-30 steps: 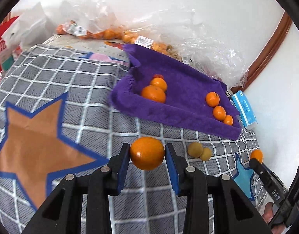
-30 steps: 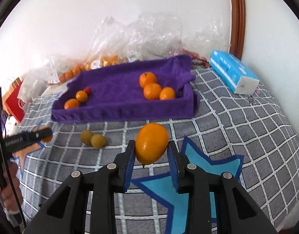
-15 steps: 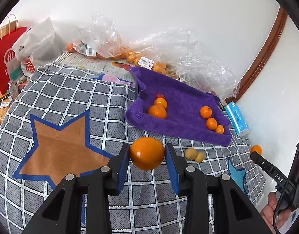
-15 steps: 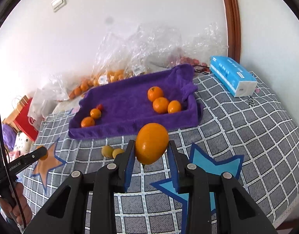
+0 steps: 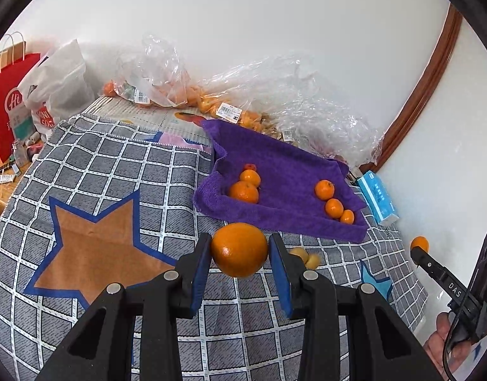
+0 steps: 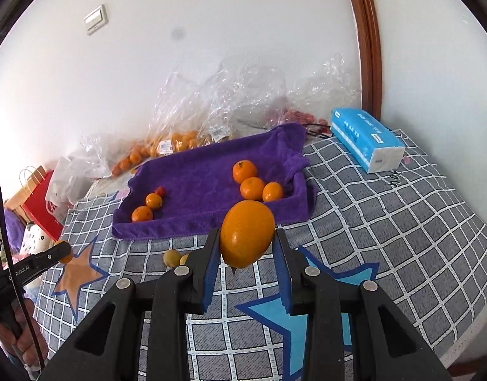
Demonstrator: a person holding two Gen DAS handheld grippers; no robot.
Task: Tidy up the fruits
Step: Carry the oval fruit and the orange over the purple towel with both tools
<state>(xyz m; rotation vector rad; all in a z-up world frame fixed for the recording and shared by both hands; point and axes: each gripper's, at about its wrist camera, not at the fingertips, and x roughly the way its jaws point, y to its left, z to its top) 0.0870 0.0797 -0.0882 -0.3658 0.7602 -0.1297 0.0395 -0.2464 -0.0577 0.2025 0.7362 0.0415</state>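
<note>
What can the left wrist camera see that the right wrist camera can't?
Only the left wrist view shows the left tool squeezing a round orange, and a whole brown star on the checked cover.

Only the right wrist view shows a wall switch and the right tool squeezing an egg-shaped orange fruit.

Both show the purple towel tray with six fruits inside, two yellowish fruits in front, the blue tissue pack and the plastic bags.
</note>
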